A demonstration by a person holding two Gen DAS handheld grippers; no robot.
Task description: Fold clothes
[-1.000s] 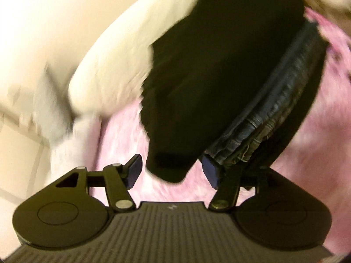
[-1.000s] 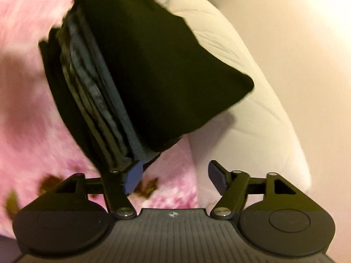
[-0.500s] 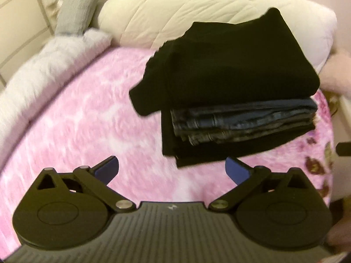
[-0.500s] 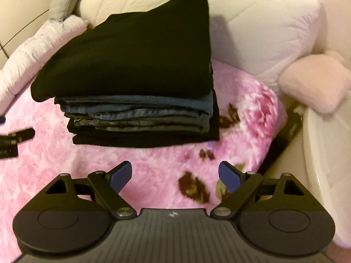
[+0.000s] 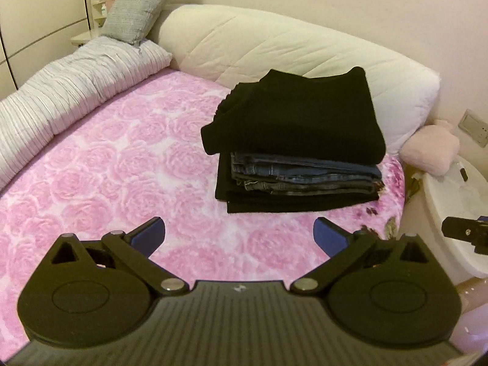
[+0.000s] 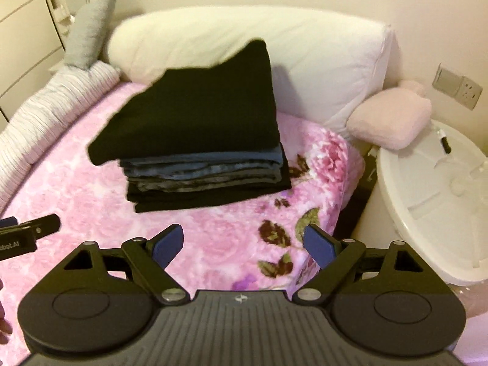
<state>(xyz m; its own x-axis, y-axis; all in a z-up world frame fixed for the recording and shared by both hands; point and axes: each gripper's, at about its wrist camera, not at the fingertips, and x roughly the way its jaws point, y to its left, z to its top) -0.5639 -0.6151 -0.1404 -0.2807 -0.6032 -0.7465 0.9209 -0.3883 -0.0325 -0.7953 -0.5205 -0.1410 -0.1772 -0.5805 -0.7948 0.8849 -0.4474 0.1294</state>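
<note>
A stack of folded clothes rests on the pink rose blanket (image 5: 100,164): a black garment (image 5: 292,119) on top, folded blue jeans (image 5: 302,174) under it, another black piece at the bottom. The stack also shows in the right wrist view (image 6: 195,116). My left gripper (image 5: 239,235) is open and empty, back from the stack's near edge. My right gripper (image 6: 244,242) is open and empty, also short of the stack. The left gripper's tip shows at the left edge of the right wrist view (image 6: 27,228).
A large cream pillow (image 5: 299,52) lies behind the stack. A grey striped bolster (image 5: 67,88) runs along the left side, with a grey cushion (image 5: 137,6) behind it. A small pink pillow (image 6: 393,119) and a white round lid (image 6: 436,201) sit at the right.
Both grippers have let go of the stack and pulled back from it. Their jaws have opened wide. The stack now lies flat on the blanket.
</note>
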